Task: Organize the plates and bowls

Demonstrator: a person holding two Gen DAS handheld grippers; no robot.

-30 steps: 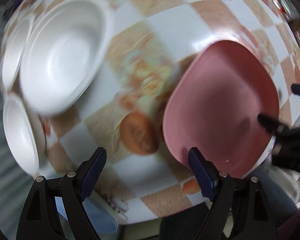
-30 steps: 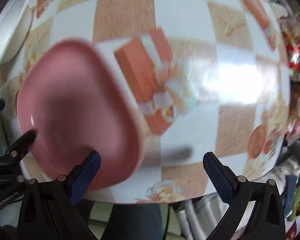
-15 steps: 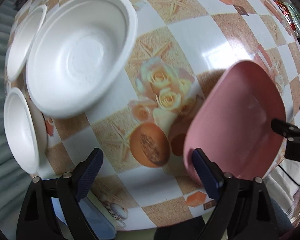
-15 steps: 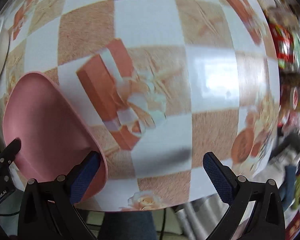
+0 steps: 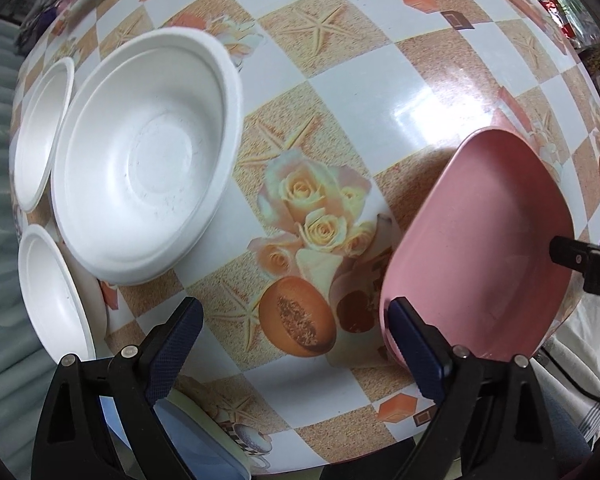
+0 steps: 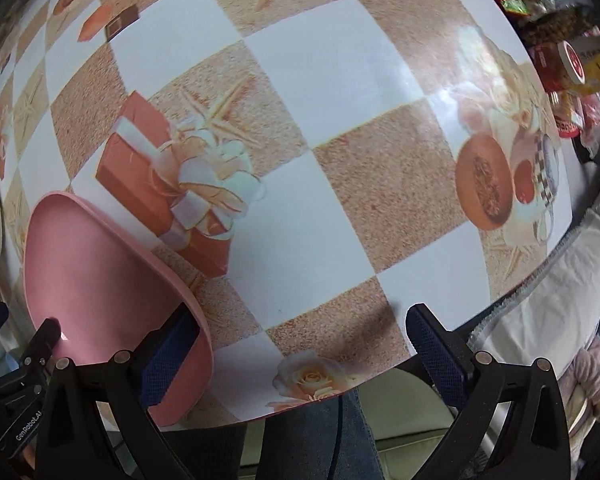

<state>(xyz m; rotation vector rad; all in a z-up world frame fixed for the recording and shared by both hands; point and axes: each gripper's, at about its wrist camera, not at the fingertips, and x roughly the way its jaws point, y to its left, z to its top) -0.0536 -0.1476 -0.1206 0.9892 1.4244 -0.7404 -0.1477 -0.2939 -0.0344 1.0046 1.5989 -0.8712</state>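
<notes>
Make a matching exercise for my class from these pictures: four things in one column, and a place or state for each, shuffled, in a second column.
Things:
1. pink plate
2. big white bowl
3. left gripper
4. small white bowl

Places or states:
A. open, holding nothing
B. near the table's left edge, closest to the camera
C. right side of the table, between the two grippers
D. centre-left, beside two smaller white dishes

Pairs: 1-C, 2-D, 3-A, 4-B

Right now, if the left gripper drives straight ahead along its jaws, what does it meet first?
Probably the bare tablecloth, at the printed roses. The left gripper is open, with the pink plate just off its right jaw and the large white bowl off to the left. Depth is unclear.
</notes>
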